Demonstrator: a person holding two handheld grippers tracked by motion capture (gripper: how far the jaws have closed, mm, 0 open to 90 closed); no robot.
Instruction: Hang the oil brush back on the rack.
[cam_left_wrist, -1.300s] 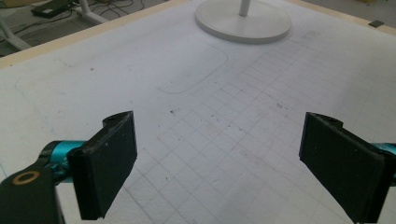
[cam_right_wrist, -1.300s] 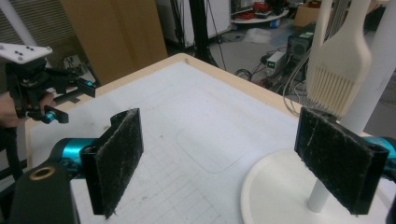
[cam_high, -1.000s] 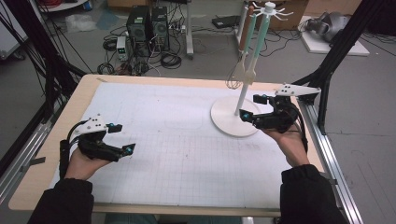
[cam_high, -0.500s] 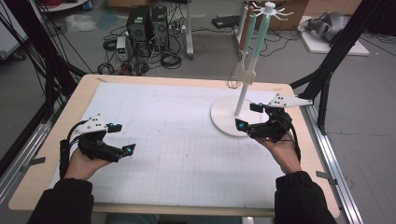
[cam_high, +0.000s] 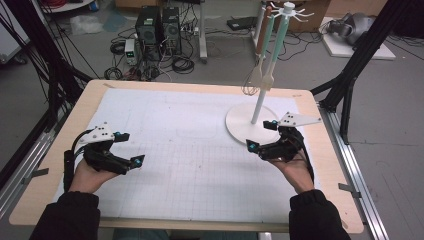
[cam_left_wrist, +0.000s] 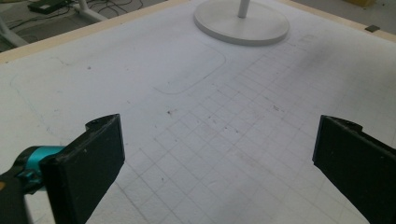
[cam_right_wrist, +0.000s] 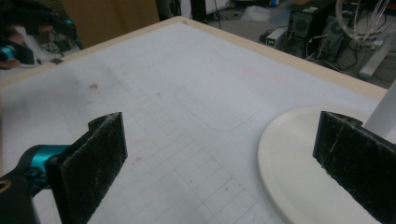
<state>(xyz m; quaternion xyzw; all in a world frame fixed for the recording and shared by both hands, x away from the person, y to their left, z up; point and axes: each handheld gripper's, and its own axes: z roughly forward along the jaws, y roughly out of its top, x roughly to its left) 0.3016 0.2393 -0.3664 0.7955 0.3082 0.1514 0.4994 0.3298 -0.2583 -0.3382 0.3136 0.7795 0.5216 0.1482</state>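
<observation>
Right gripper sank; stand base just beside fingers.

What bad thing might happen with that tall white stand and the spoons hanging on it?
1. The right tongs sit open right beside the stand's round base. A careless nudge there might shove or rock the stand.
2. The utensils hang loosely from hooks at the top of the tall thin pole. If the stand wobbles, they might swing or slip off.
3. The stand is near the table's far right edge, so anything that falls could land on the floor.
</observation>
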